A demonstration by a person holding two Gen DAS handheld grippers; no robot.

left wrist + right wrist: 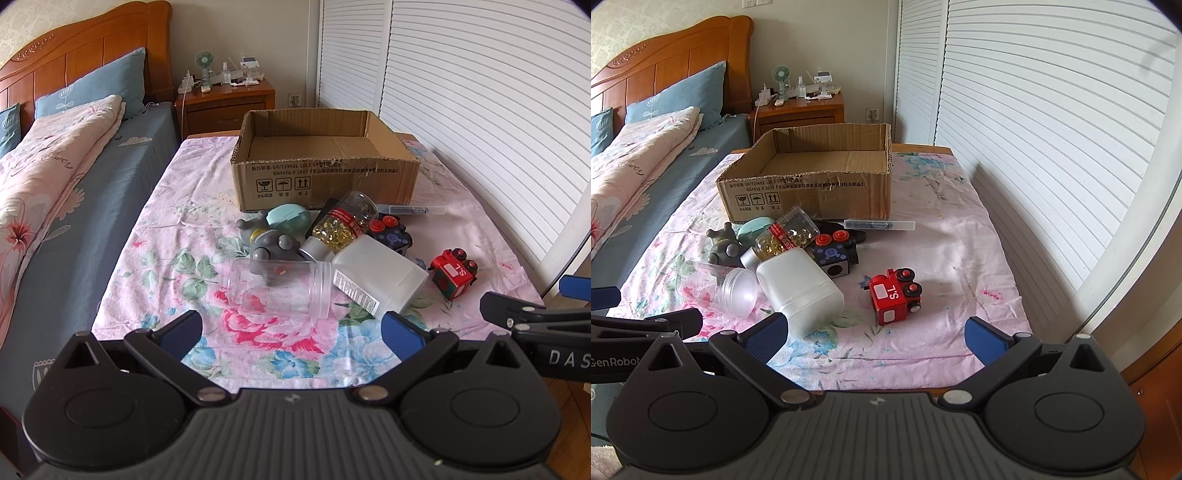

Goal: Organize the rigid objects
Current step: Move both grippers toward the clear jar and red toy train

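Note:
An open cardboard box (pixel 325 181) (pixel 812 192) stands at the far side of a table with a floral cloth (pixel 258 332). In front of it lies a pile: a clear empty jar (pixel 280 291) (pixel 731 291), a white plastic bottle (pixel 376 277) (pixel 799 291), a jar of yellow capsules (pixel 343 223) (pixel 786 236), a grey toy (pixel 269 243) (pixel 722 245), a teal case (pixel 288 218), a dark toy block with red knobs (pixel 391 232) (pixel 834 251) and a red toy train (pixel 454 273) (pixel 895 295). My left gripper (pixel 291 334) and right gripper (pixel 875 334) are open and empty at the near edge.
A clear flat case (pixel 879 224) lies by the box's right corner. A bed (pixel 74 184) runs along the left. A wooden nightstand (pixel 225 103) stands behind. White louvred doors (pixel 1034 129) line the right side.

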